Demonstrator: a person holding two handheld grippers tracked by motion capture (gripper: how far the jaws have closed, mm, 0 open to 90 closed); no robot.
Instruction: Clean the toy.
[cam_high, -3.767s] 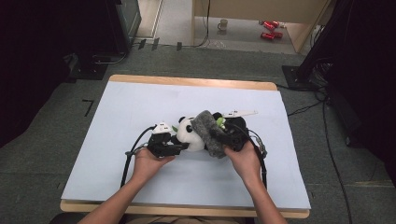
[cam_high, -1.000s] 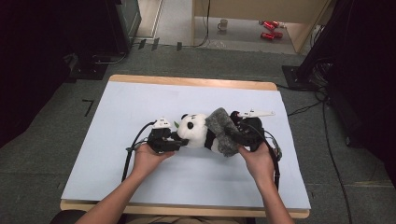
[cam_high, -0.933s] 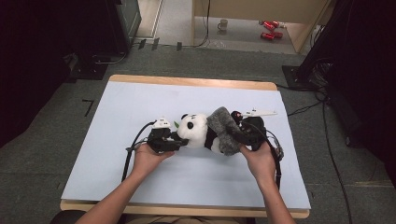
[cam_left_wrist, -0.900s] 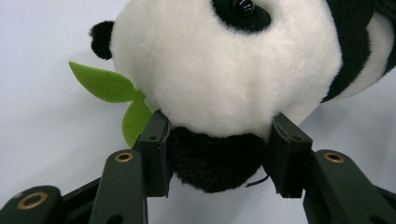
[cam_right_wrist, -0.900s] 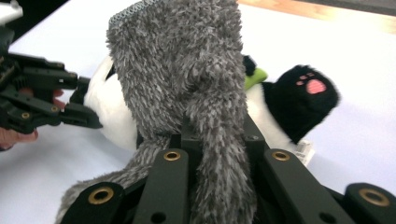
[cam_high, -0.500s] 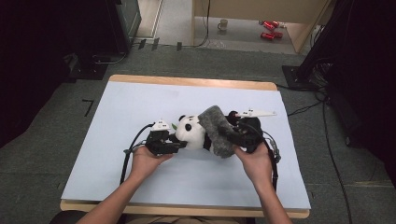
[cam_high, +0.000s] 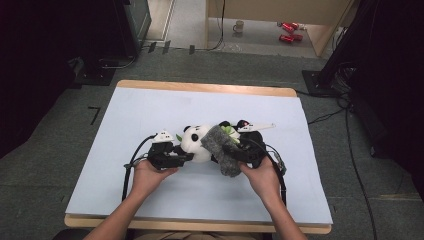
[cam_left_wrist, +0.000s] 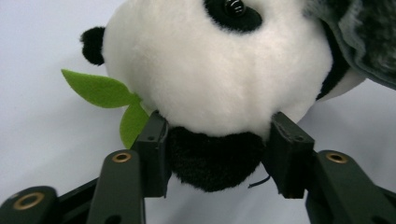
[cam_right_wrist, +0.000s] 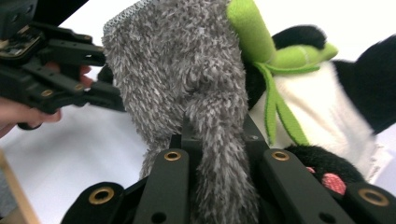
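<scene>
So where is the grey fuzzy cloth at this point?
In the high view the grey cloth lies draped over the panda plush near the table's middle, right of its white head; the right gripper is pinching a fold of it.

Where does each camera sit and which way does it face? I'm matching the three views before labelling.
High view: above the person's side, looking forward and down on the white table; both forearms enter from below.
Left gripper view: rides the left gripper, facing the black-and-white plush panda.
Right gripper view: rides the right gripper, facing the fuzzy grey cloth.
All three share the panda.
</scene>
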